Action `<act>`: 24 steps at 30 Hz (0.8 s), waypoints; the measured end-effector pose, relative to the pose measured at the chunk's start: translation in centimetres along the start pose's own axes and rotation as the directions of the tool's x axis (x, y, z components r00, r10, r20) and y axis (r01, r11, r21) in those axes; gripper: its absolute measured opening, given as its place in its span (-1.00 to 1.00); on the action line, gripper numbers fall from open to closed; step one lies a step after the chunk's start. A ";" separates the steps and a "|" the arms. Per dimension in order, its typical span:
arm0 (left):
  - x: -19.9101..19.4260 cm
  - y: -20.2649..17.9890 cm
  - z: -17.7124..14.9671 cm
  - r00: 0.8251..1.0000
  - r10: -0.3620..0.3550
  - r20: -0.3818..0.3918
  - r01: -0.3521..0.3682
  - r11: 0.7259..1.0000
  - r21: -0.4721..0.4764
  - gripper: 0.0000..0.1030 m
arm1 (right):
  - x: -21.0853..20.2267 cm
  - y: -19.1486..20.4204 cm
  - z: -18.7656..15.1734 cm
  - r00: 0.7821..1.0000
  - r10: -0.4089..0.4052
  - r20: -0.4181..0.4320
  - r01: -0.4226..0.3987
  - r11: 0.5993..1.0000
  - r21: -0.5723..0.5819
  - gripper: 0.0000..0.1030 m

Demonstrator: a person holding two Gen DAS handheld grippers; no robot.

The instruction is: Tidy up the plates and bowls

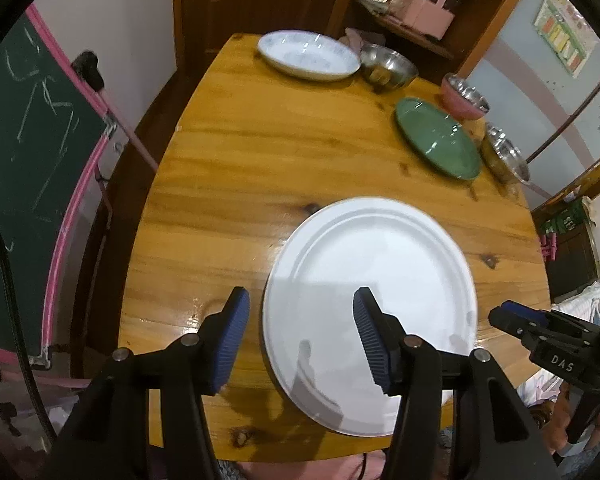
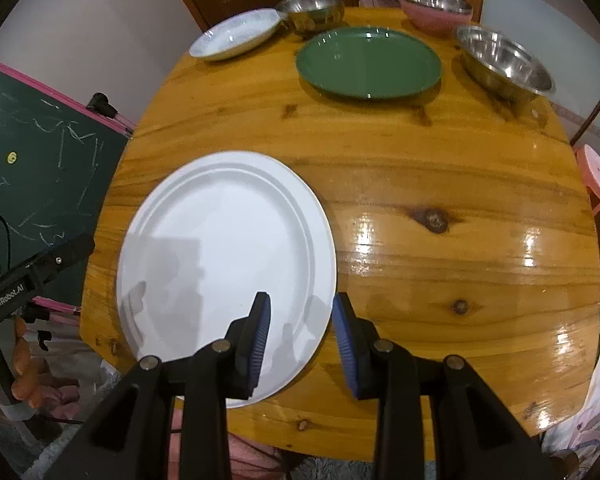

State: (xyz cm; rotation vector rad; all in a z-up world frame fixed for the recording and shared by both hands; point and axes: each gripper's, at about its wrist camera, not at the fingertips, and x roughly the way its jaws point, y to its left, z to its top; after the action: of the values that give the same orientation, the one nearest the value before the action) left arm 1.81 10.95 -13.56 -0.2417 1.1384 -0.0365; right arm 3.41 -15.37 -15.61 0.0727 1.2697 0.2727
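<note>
Probably stiff, smooth and breakable, the white plate [image 2: 226,268] lies under both parted claws, left [image 1: 300,340] and right [image 2: 300,340]; grab its rim firmly.

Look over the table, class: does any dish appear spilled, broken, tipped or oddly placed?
One thing stands out: the large white plate juts past the near edge of the wooden table. Nothing looks spilled or broken. The green plate and the bowls sit upright. Both the left gripper and right gripper are open.
</note>
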 end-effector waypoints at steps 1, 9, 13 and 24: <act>-0.5 -0.3 0.1 1.000 0.000 0.010 0.000 1.000 0.006 0.03 | -0.4 0.0 0.0 1.000 0.000 0.009 0.000 1.000 -0.002 -0.37; -4.1 -3.1 1.9 0.996 -0.002 0.088 -0.005 0.997 0.072 0.23 | -3.7 0.4 0.7 0.997 0.008 0.077 -0.006 1.000 -0.029 -0.37; -5.8 -4.8 3.7 0.992 -0.014 0.123 0.001 0.994 0.109 0.24 | -5.7 0.3 1.7 0.993 -0.001 0.121 0.006 0.999 -0.042 -0.37; -8.6 -9.6 9.8 0.980 -0.082 0.182 0.043 0.977 0.207 0.51 | -10.4 -1.7 5.8 0.979 -0.037 0.200 0.043 0.999 -0.028 -0.37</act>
State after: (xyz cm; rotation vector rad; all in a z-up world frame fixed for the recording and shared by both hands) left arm 7.93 4.58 -0.01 -0.0975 0.9290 -0.1808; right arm 6.36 -19.01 -4.52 0.0456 1.0656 0.2450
